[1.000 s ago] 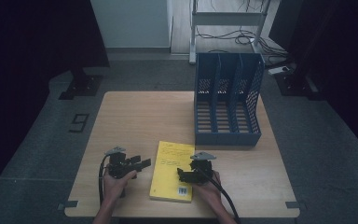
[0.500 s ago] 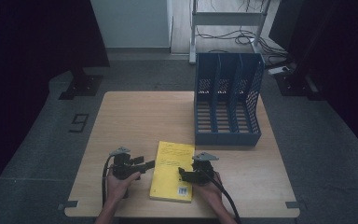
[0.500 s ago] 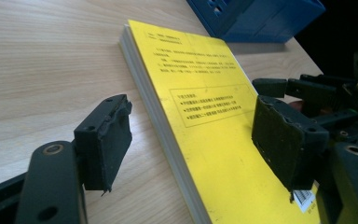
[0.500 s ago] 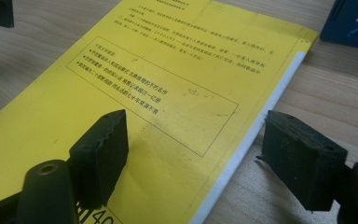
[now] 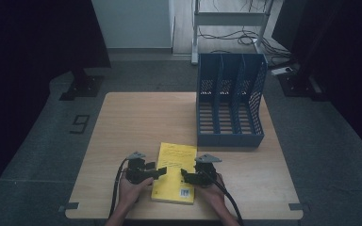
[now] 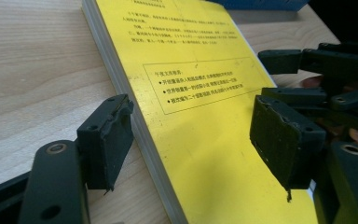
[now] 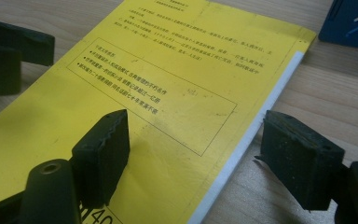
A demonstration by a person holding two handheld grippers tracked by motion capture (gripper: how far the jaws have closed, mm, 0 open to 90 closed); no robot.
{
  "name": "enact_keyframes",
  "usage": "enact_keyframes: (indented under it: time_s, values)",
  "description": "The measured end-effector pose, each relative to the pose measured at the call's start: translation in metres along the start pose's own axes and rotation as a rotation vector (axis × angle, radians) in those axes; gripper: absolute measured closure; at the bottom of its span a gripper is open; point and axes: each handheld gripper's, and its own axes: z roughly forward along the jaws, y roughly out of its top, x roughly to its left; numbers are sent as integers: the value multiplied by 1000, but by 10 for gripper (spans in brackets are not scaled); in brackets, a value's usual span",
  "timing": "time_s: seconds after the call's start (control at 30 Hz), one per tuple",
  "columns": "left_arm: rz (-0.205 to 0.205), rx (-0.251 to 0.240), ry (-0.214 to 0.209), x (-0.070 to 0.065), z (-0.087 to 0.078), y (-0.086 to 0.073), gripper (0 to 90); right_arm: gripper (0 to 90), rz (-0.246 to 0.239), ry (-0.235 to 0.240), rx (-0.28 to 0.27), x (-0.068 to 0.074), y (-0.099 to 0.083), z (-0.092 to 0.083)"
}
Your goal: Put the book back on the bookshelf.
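A yellow book [image 5: 175, 169] lies flat on the wooden table near its front edge. My left gripper [image 5: 160, 170] is at the book's left side and is open. In the left gripper view [image 6: 193, 140] one jaw is over the table beside the page edge and the other over the yellow cover [image 6: 205, 116]. My right gripper [image 5: 185, 175] is at the book's right side, open. Its jaws have just been closing a little. In the right gripper view [image 7: 198, 149] they straddle the book's white-edged right side [image 7: 144, 93], and no pad presses on it.
A blue three-slot file holder [image 5: 231, 101] stands at the table's back right, just beyond the book. The table [image 5: 136, 122] has bare wood to the left and behind the book. Dark floor surrounds it.
My left gripper has moved right, up to the book's left edge, with one jaw now over the cover. The right hand has kept still.
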Motion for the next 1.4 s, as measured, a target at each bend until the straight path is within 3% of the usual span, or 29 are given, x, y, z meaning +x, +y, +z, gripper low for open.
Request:
enact_keyframes:
  time_s: [0.4,0.87,1.4]
  values:
    - [-5,6,23,1,16,1,298,220,-2,1,-2,1,-1,0]
    - [9,13,69,-4,15,1,341,200,-3,-6,-11,3,-2,1]
    - [20,7,81,-10,8,4,373,200,0,-8,-11,3,-2,1]
